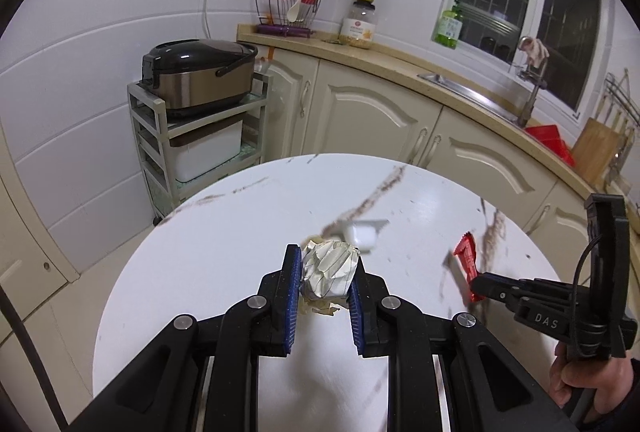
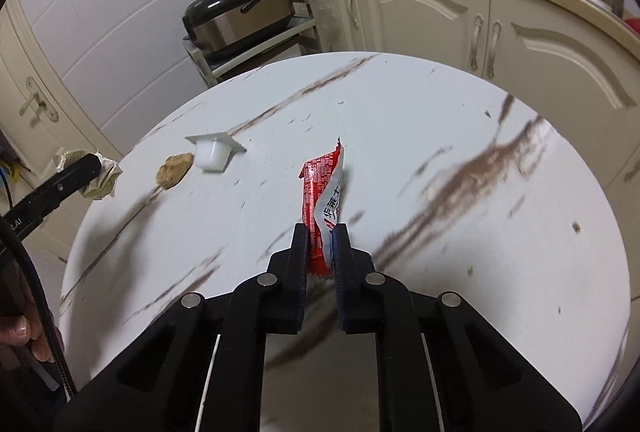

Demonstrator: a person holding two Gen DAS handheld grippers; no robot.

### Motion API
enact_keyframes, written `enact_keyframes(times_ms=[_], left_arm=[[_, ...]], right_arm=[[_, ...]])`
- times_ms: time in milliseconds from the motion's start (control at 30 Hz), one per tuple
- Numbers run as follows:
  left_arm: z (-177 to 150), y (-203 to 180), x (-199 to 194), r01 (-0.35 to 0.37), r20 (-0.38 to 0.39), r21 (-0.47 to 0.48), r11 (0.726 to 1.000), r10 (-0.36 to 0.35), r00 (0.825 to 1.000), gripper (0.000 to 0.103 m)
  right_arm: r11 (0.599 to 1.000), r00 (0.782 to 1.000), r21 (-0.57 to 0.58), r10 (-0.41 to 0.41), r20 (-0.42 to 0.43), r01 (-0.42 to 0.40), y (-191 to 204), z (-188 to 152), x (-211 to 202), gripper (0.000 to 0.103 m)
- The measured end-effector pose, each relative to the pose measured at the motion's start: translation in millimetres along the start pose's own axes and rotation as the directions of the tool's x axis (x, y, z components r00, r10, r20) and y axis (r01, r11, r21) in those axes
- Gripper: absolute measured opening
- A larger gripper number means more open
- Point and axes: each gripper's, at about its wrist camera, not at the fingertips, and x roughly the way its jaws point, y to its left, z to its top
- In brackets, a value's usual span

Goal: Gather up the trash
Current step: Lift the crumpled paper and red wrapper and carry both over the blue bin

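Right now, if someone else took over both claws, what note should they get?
Left claw: shut on a crumpled paper wad, lifted over the table.
Right claw: shut on the red snack wrapper.
Left on the table: a small white plastic cup and a brown scrap beside it.
Done: two pieces gripped. No bin shows in either view; both pieces need dropping, then the cup and scrap collected.

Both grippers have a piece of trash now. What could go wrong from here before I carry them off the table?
1. The right hand-held gripper pinches only the bottom end of the red wrapper; the floppy top could sag or slip out.
2. The left hand-held gripper holds the crumpled paper ball; loose scraps under it may drop.
3. The small white cup and brown lump on the table could be missed.
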Motion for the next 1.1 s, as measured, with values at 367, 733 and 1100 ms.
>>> enact_keyframes(times_ms=[367,733,1100], left_arm=[[-34.4,-59.4,-75.7,0.061,0.034,0.065,0.996,-0.064,0.997,0.018],[-42.5,-141.6,-118.4,0.147,0.061,0.191,0.971,-0.161,0.985,0.018],[-49.8,-258.2,-102.7,0.317,0.003,0.328,0.890,-0.336,0.942,0.018]], right_arm=[[0.998,0.995,0.044,0.033,0.093,-0.037,-8.1,-40.8,-72.3,0.011],[0.993,0.972,0.108,0.018,0.236,-0.045,-40.0,-72.5,-164.7,0.011],[0.971,0.929,0.236,-0.111,0.352,0.027,-113.4,-117.8,-259.4,0.011]])
